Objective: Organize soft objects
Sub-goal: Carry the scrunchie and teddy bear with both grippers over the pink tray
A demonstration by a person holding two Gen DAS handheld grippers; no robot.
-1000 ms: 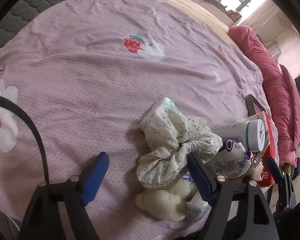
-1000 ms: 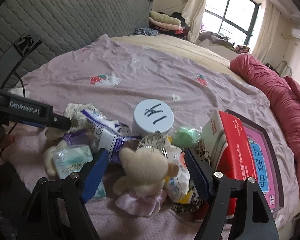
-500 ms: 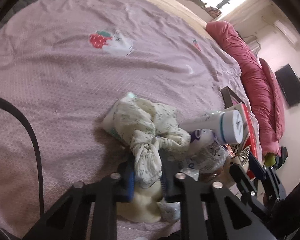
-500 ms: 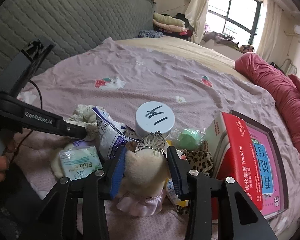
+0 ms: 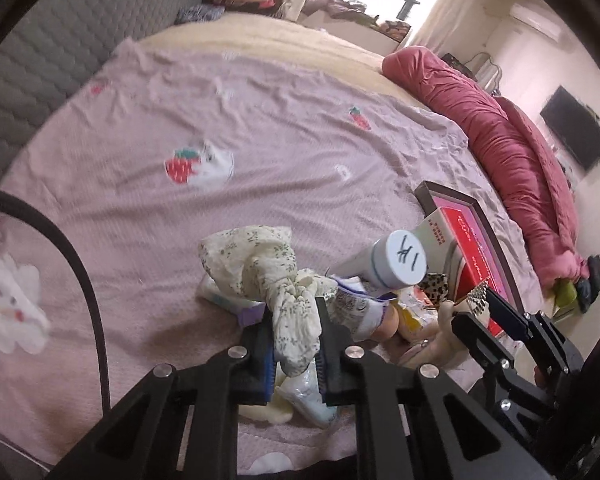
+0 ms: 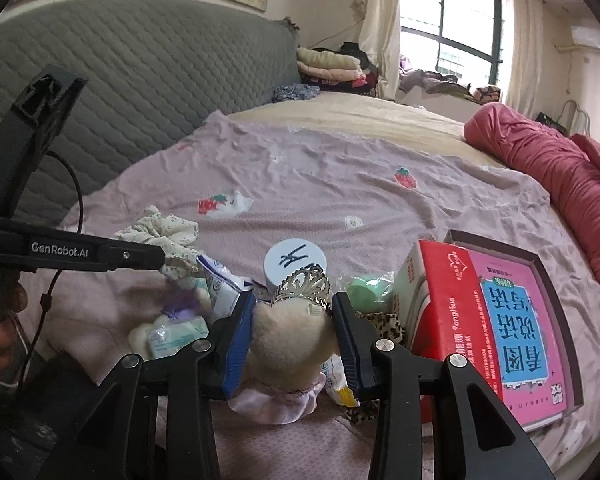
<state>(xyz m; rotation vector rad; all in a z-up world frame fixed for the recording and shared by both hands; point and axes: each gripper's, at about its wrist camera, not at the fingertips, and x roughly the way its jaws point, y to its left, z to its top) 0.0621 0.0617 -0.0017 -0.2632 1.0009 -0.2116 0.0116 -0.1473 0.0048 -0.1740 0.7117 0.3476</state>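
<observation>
Now left gripper [image 5: 296, 342] jaws clamp floral cloth [image 5: 276, 276]; right gripper [image 6: 292, 340] jaws pinch plush toy [image 6: 290, 336] (tiara on top).

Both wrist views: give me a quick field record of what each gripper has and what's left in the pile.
left gripper: shut on the cream floral-print cloth bundle, fingers pinching its lower fold
right gripper: shut on the cream plush toy with silver tiara
pile: white cylindrical canister with handwritten lid, green round object in clear wrap, leopard-print fabric, small wrapped packets
beside pile: red cardboard box leaning on a pink-covered book tray
surface: pink strawberry-print bedsheet
</observation>
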